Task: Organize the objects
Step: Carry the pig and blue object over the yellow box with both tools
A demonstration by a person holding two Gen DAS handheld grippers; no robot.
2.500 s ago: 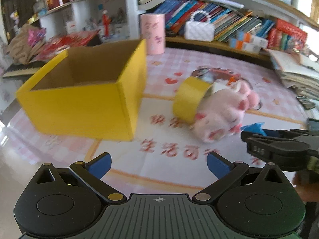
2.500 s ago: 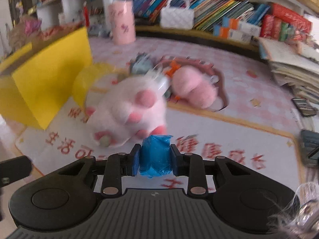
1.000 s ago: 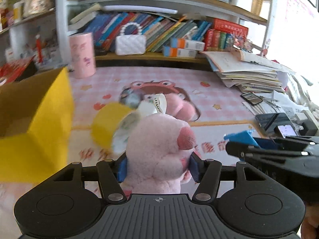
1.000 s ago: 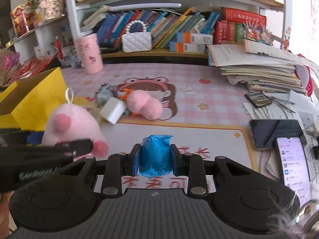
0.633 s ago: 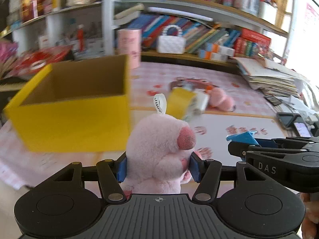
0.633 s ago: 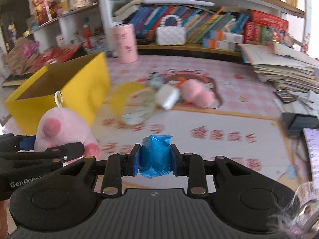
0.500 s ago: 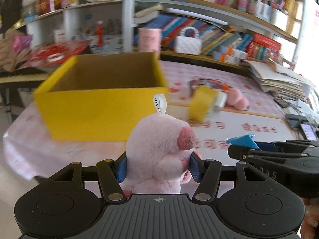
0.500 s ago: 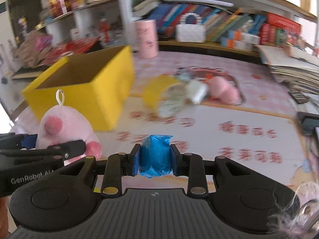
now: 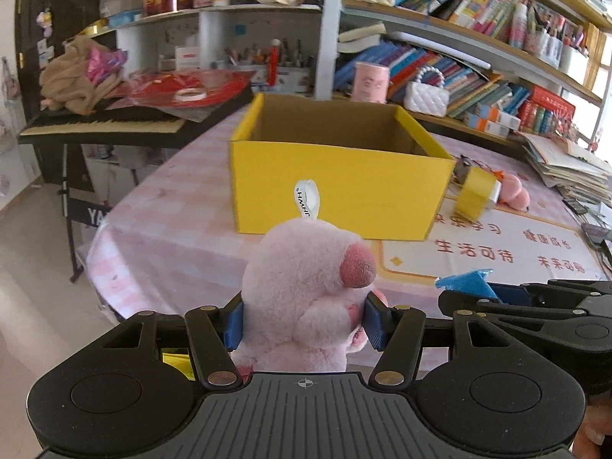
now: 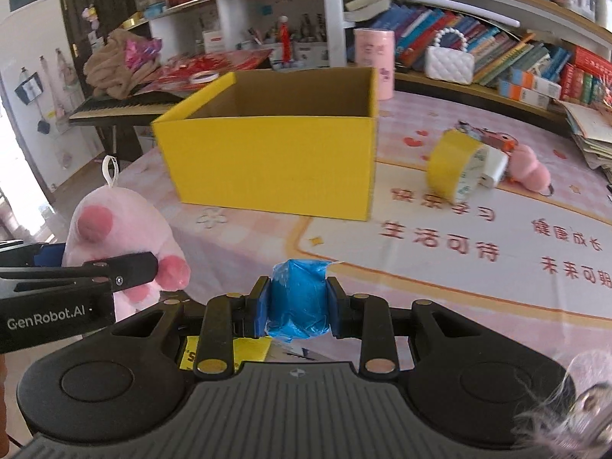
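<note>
What changed: a moment ago we were over the pile of toys; now we face the open yellow cardboard box [image 9: 336, 187] from its near side.
What it means: we think both things are ready to go in the box, but they are not over it yet.
Left gripper [image 9: 304, 319]: its jaws are half open and squeeze the soft pink plush paw toy [image 9: 306, 298].
Right gripper [image 10: 297, 308]: its jaws are nearly closed on the small crinkly blue plastic bundle [image 10: 297, 300].
Where the toy is: in the air, in front of the box, near the table edge.
Which way it points: the toy stands tall; its white loop [image 9: 306, 199] points up toward the box.
Still on the table: the yellow tape roll [image 10: 453, 170] lies on its side, right of the box.
</note>
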